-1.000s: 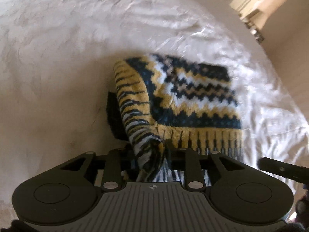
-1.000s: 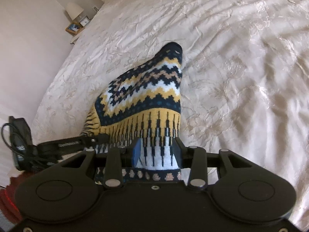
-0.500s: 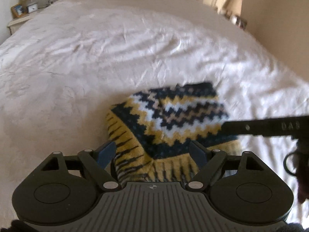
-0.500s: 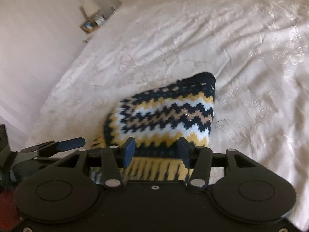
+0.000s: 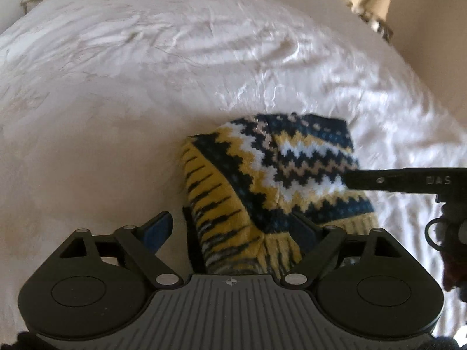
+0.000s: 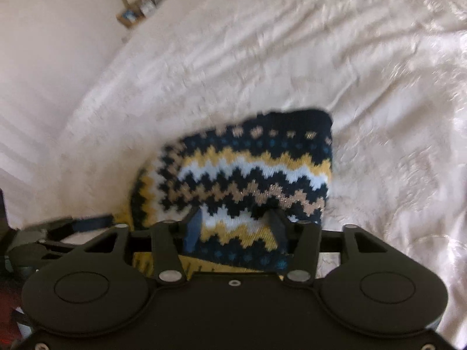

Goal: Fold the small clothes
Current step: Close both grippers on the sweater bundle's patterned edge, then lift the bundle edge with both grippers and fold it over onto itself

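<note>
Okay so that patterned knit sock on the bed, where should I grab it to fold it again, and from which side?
Probably the yellow ribbed edge of the knit sock, approached from the near side. That edge lies closest, between the open left tool fingers, and the sock rests flat on the bedspread, so a low approach could pinch both layers.

Navy-yellow-white zigzag knit [image 5: 271, 175]

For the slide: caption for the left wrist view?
Open left gripper over folded patterned knit on white bedspread.

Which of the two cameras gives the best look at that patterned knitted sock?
The left wrist view: the sock is sharper there, showing the folded yellow end. In the right wrist view the sock is blurred, its near end hidden.
</note>
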